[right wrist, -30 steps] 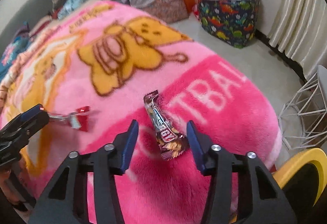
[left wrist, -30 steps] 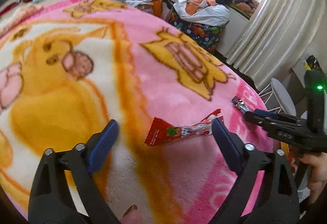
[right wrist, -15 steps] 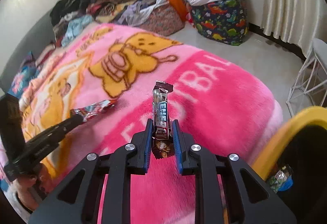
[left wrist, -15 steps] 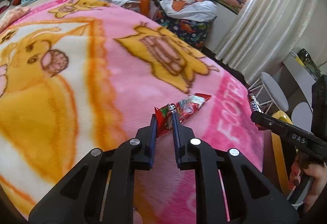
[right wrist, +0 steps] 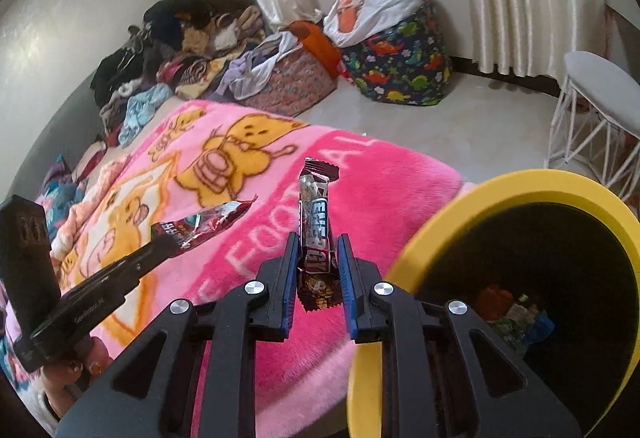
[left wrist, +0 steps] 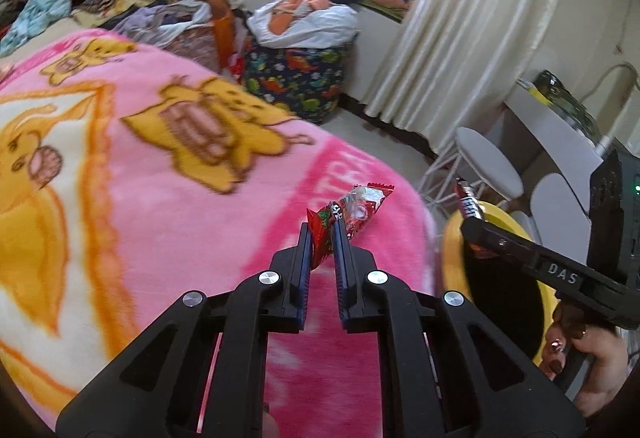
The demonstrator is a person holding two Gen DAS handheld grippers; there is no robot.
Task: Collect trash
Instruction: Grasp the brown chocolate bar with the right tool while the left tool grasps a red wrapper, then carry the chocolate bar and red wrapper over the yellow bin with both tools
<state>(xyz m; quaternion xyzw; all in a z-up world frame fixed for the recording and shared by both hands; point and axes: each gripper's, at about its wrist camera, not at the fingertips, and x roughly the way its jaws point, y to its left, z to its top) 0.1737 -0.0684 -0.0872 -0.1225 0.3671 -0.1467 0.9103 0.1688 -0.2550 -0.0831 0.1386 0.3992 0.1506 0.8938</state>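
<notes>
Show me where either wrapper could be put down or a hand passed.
Bare: the pink blanket between the "FOOTBALL" lettering and the yellow bin; the floor between the dinosaur-print basket and the white stool. Crowded: the clothes pile by the wall, and the bin's bottom, which holds trash.

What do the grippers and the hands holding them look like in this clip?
Both grippers, left and right, are black plastic with angular arms, silver screws and blue finger pads. Seen side-on, the right one bears white "DAS" lettering and a boxy black body with a green light. The hands have dark polished nails; no sleeves show.
</notes>
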